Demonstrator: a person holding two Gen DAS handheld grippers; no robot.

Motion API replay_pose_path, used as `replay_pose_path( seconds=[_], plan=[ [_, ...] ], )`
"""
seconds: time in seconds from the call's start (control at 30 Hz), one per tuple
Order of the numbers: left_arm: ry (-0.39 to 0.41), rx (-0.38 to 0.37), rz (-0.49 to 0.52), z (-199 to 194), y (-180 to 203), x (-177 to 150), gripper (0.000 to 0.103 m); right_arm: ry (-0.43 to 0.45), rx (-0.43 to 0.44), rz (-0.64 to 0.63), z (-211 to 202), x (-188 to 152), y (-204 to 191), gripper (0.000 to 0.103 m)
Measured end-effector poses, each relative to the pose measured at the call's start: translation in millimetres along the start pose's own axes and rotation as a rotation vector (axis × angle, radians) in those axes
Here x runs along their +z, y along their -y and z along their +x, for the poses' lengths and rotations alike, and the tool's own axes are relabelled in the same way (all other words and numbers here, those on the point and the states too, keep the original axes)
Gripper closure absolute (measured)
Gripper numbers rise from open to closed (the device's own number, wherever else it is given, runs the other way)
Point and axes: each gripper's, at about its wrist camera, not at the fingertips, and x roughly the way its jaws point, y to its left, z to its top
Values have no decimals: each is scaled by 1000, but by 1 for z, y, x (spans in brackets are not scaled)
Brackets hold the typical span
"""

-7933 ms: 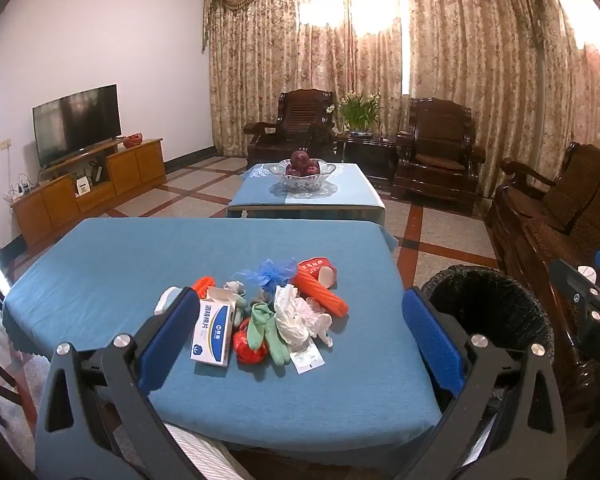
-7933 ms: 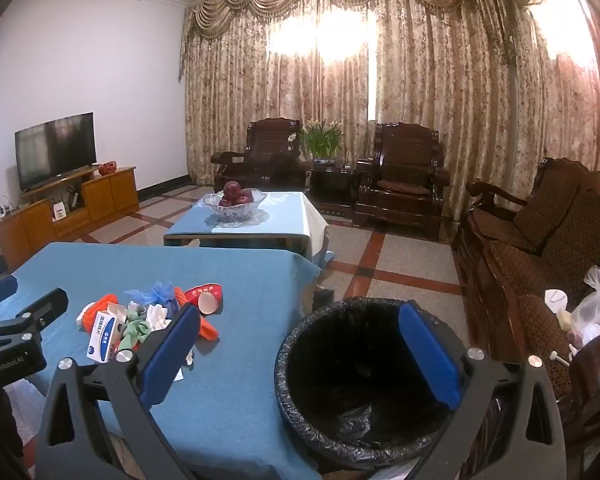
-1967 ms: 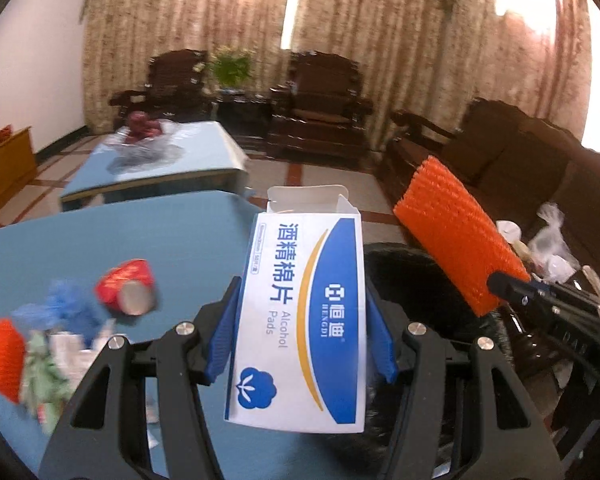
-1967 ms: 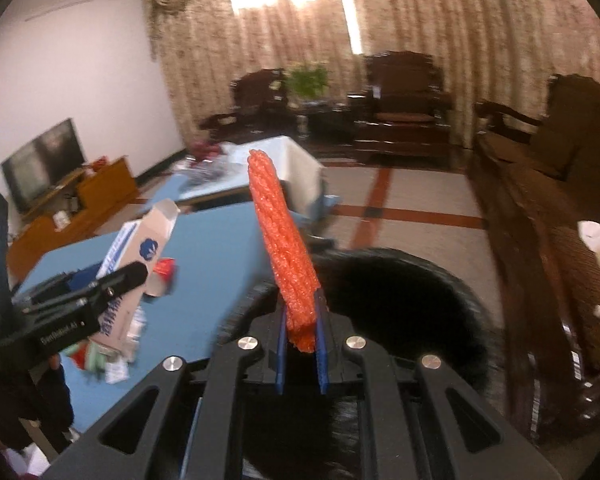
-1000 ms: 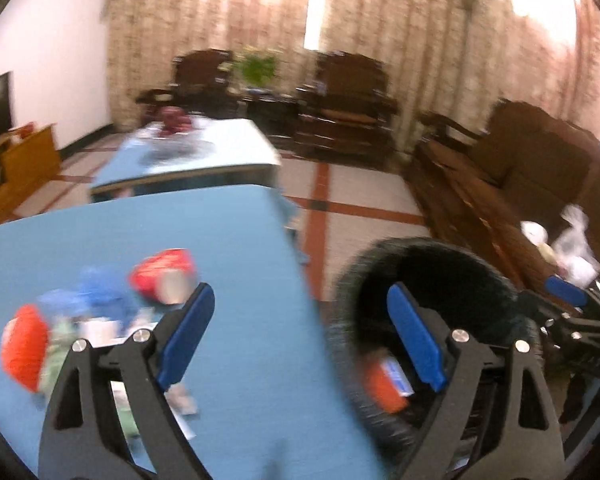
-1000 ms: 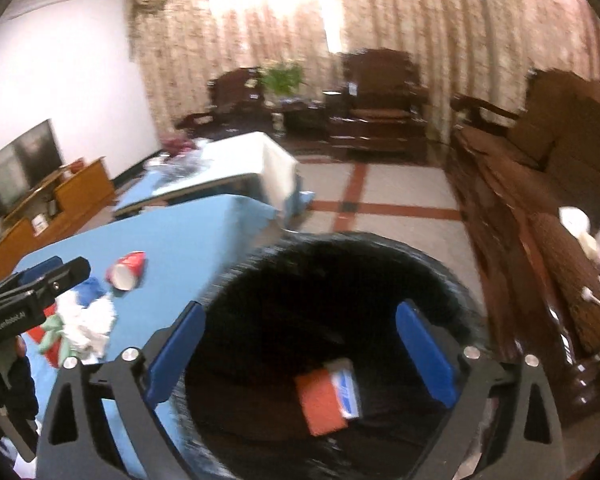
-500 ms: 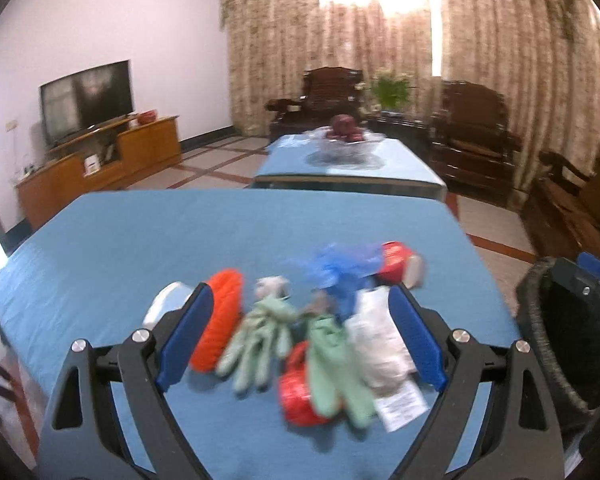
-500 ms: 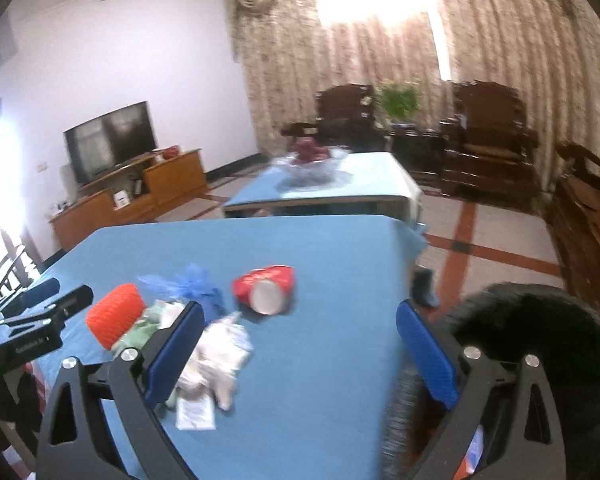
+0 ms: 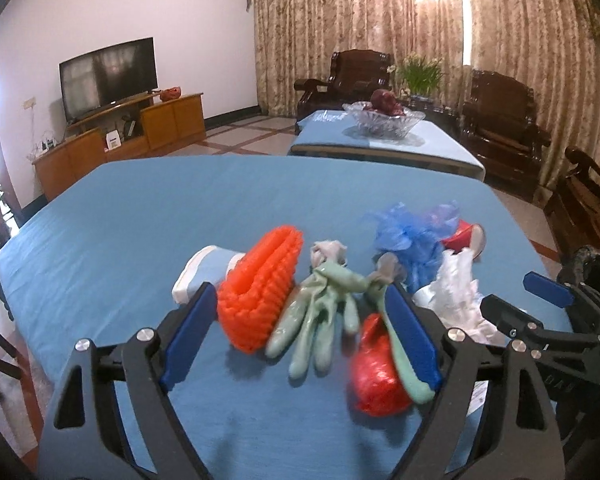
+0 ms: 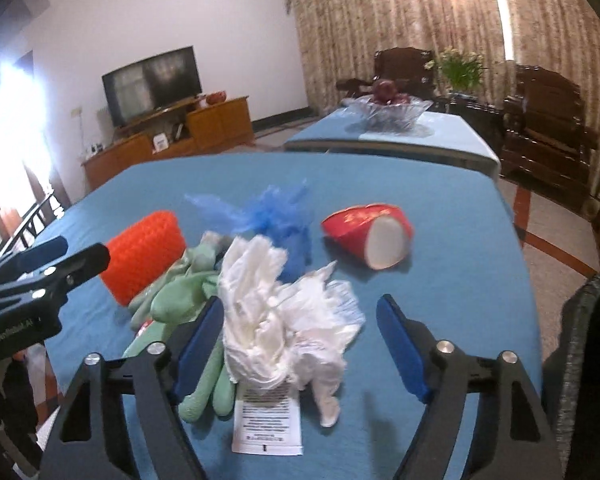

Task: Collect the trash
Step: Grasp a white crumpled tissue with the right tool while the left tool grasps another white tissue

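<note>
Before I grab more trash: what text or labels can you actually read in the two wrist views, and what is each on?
"DA...": white letters, cut off, on the right claw's body in the left view.
White lettering on the left claw body: blurred, unreadable.
Printed paper slip: too small.
Gold marks on the red paper cup: not legible.

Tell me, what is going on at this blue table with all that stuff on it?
A person is clearing trash with two handheld grippers. Both are open and empty. The left gripper hovers over the orange foam net sleeve and pale green rubber gloves. The right gripper frames the crumpled white plastic bag. The black-lined trash bin waits beside the table.
</note>
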Motion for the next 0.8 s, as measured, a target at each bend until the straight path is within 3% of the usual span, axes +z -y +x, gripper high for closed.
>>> replay_pose_path(
  seconds=[0.27,0.43,0.8],
  plan=[
    [-28,26,-23,9,-15,-7,22,-92,38,-70,26,-10,-15,53],
    [-37,18,-24,13,-16,-7,22,-110,84,-96,30,-9,-17,80],
    [-44,-41,-14,18,11,-5,22,-7,116,-2,-24,7,12,82]
  ],
)
